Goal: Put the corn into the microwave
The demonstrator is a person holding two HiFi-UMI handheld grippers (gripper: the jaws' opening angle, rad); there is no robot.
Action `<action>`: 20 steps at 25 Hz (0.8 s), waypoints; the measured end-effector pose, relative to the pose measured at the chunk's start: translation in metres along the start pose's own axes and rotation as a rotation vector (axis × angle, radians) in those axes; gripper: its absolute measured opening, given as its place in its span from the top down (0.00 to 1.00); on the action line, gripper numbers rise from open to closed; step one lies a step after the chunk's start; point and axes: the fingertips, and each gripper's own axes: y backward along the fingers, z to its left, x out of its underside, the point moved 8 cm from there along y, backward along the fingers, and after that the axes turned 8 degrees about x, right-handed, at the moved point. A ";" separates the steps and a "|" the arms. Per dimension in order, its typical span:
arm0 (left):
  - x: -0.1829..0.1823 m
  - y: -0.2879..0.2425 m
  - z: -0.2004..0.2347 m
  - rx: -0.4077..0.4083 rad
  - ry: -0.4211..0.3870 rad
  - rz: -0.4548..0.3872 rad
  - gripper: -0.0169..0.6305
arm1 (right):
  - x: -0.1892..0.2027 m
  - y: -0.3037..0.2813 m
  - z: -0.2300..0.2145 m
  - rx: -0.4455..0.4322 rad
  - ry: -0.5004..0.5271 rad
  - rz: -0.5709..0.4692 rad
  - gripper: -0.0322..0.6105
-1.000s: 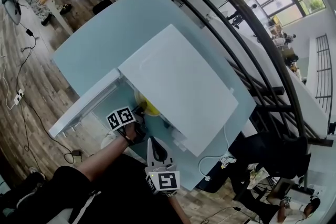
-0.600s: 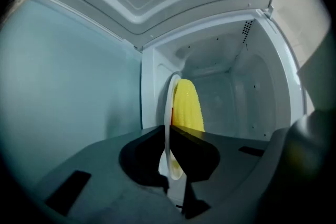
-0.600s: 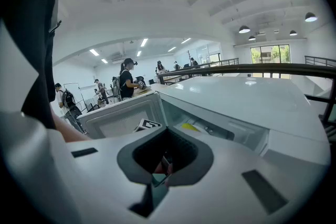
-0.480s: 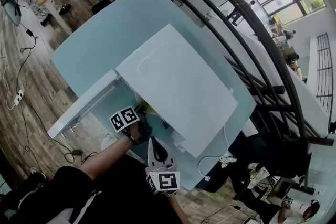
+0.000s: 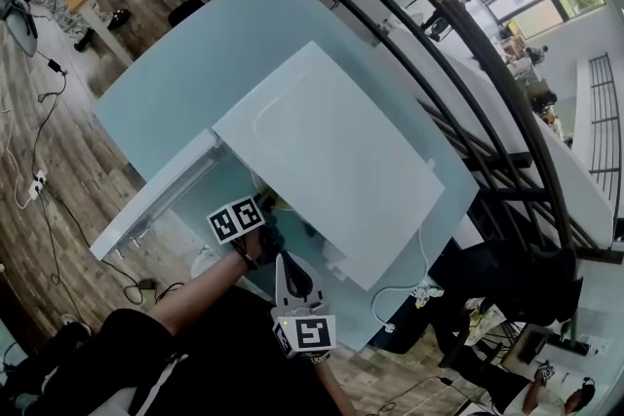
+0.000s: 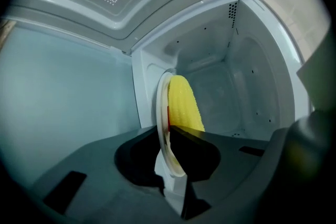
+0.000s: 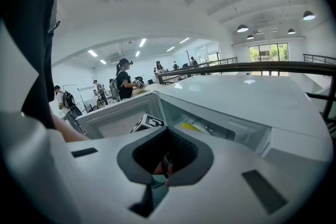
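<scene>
The microwave's door stands open at the left. Just beside it, the left gripper has its jaws pinched on the rim of a white plate, seen edge-on, with the yellow corn on it, reaching into the cavity of the microwave. The right gripper hangs back from the opening, jaws pressed together on nothing

The left gripper reaches forward with its jaws clamped on a plate's rim, while the right gripper sits close to the body, jaws together.
</scene>
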 end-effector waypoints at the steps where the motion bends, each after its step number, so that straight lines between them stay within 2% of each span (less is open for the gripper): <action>1: 0.000 0.000 -0.001 -0.001 -0.010 0.003 0.92 | 0.000 0.000 0.000 0.000 0.000 0.003 0.94; 6: -0.002 0.002 -0.004 0.029 -0.020 0.022 0.83 | 0.000 -0.001 0.001 -0.002 -0.002 0.002 0.94; 13: -0.002 0.008 0.000 0.029 -0.025 0.030 0.83 | 0.002 -0.001 0.005 -0.004 -0.008 0.021 0.94; 20: -0.002 0.017 -0.004 0.004 -0.036 0.019 0.83 | 0.000 -0.002 0.004 -0.004 0.000 -0.008 0.94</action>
